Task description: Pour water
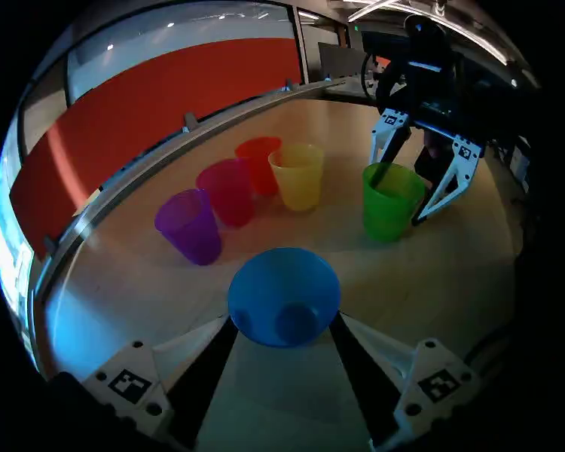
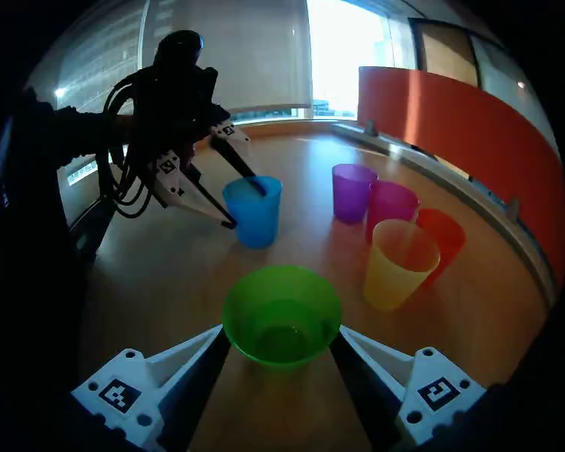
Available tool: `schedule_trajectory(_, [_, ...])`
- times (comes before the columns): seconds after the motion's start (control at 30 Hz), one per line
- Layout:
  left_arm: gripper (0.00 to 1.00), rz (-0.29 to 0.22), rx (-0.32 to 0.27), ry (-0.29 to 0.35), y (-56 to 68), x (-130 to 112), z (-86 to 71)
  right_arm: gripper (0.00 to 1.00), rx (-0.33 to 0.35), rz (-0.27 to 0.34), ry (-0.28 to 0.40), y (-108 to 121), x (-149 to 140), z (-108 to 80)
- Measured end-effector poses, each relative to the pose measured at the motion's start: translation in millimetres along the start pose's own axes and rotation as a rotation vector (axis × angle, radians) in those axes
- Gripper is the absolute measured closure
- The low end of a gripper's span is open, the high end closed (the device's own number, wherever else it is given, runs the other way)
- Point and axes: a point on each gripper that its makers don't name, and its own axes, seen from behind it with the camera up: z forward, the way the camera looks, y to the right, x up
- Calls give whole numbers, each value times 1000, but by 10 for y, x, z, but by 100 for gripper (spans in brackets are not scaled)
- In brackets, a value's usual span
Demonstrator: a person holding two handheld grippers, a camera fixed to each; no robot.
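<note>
Water looks to lie shallow in the bottom of the green cup (image 2: 282,316), though the tinted plastic makes that hard to confirm. This cup stands upright on the worktop (image 2: 169,279) between the fingers of the right hand-held gripper (image 2: 281,333). The fingers appear clamped high on its sides, a hold that would let it be lifted and tipped.

Across from it, the left hand-held gripper (image 1: 282,322) grasps the blue cup (image 1: 284,294) the same way, upright and probably steadied as the receiver. The two cups are near each other but apart, so no pour has begun.

Farther off, a purple cup (image 1: 190,224), pink cup (image 1: 227,192), orange cup (image 1: 258,162) and yellow cup (image 1: 297,175) cluster together, clear of the likely pouring path. Beyond them, a red wall panel (image 1: 169,98) runs behind the worktop's edge.
</note>
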Motion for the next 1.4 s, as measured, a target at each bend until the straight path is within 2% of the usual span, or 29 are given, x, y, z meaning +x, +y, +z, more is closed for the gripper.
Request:
schedule_trajectory(0.4, [13,-4,25,-12,-43,-96,-78,7,-23,19,-2,-8,-101,-119])
schedule_trajectory(0.83, [13,-31,52,-18,-56,-229,-243,7,-61,33,-7,-29,-221,-315])
schedule_trajectory(1.4, [13,-56,106,-12,-69,-362,-477,7,-137,46,-3,-25,-341,-665])
